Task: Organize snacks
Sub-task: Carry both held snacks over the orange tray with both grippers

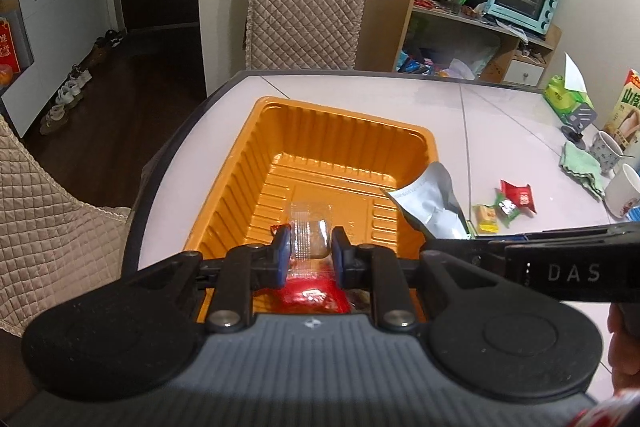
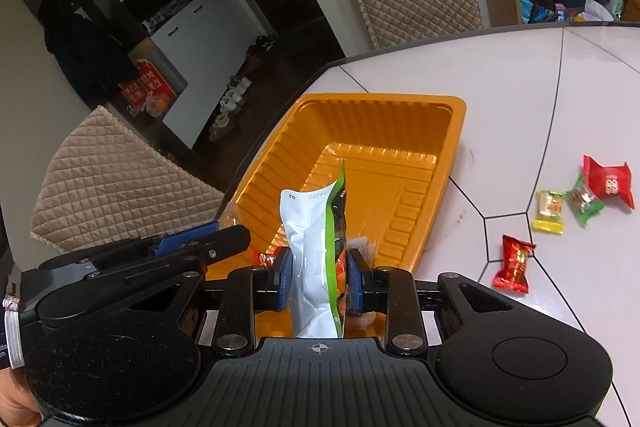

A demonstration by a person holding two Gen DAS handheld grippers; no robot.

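We hold both loads over the tray (image 1: 244, 163): left gripper (image 1: 310, 247) pinches a clear packet (image 1: 308, 235), right gripper (image 2: 318, 277) pinches a pouch (image 2: 316, 247). Four candies (image 2: 514, 263) wait on the table (image 2: 520, 87).

The tray (image 1: 348, 131) is thin moulded plastic, orange with a glossy, almost metallic sheen, its walls and floor ribbed. The table (image 2: 520, 99) has a smooth, pale, slightly shiny top with dark seam lines. The packet (image 1: 310, 239) in the left gripper (image 1: 310, 247) is clear crinkled film. The pouch (image 2: 316, 247) in the right gripper (image 2: 318, 279) is smooth silvery-white foil with a green printed face. The loose sweets (image 2: 576, 203) wear shiny twisted wrappers. Both grippers are matt black plastic with blue ridged pads (image 2: 285, 279) and small metal rivets. The chair cover (image 1: 308, 7) is beige quilted cloth. The shelf (image 1: 460, 15) looks like pale wood board.
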